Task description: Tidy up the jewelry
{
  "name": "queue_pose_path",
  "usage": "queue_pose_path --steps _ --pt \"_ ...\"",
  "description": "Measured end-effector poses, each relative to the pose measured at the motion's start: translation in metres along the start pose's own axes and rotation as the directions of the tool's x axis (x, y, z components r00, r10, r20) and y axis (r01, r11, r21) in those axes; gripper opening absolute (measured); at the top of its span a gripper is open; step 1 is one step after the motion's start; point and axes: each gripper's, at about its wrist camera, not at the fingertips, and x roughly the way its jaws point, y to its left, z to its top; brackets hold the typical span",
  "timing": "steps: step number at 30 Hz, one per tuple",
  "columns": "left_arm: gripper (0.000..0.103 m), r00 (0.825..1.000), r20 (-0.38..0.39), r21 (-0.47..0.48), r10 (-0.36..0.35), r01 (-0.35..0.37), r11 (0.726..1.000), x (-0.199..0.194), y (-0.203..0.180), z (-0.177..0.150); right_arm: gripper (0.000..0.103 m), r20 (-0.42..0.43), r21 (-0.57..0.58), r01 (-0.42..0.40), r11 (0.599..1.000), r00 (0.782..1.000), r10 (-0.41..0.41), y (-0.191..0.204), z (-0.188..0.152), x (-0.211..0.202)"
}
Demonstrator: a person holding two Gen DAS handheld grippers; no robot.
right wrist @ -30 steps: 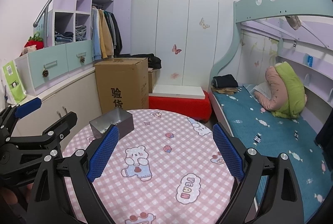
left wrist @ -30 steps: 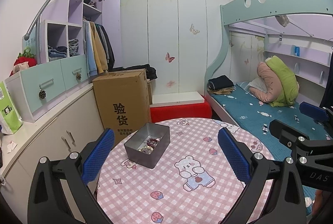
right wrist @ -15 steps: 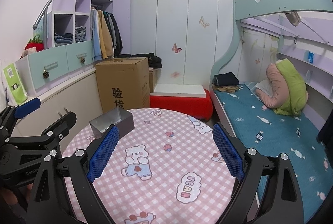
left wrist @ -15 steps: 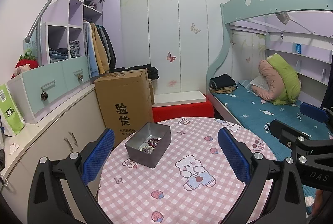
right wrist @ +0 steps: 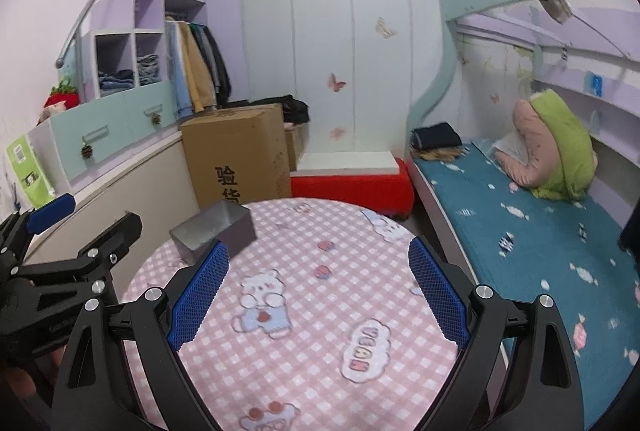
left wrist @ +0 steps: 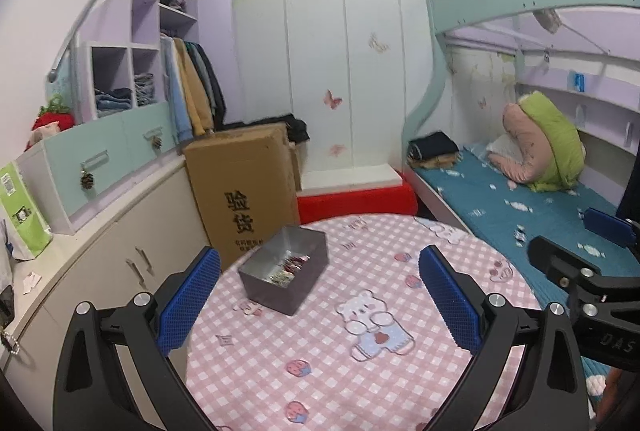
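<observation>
1. A grey metal box is seen left of centre in the left wrist view, standing on the round table, near its far left edge. It is open-topped.
2. A small heap of jewelry is seen inside the box; single pieces are too small to tell apart.
3. In the right wrist view the same box is placed at centre left, and its inside is not visible from that angle.
4. The table is covered with a pink checked cloth printed with bears.
5. The left gripper is held above the near part of the table, jaws wide apart, nothing between the blue pads. The box is framed between them, further back, not touched.
6. The right gripper is held likewise over the cloth, jaws wide apart and empty. The box lies just beyond its left pad.
7. Each gripper is partly caught by the other camera: the right at the right edge of the left wrist view, the left at the lower left of the right wrist view.
8. A cardboard box is seen behind the table, just past the grey box.
9. A red bench is seen at centre, behind the table.
10. A bed with a teal sheet fills the right side, and a wardrobe with hanging clothes is at upper left.
</observation>
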Motion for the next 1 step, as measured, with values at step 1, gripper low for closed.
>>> queue_pose_path --steps 1 --pt "0.097 1.0 -0.01 0.008 -0.01 0.01 1.0 0.0034 -0.0057 0.0006 0.089 -0.002 0.013 0.014 1.0 1.0 -0.014 -0.0072 -0.0019 -0.0003"
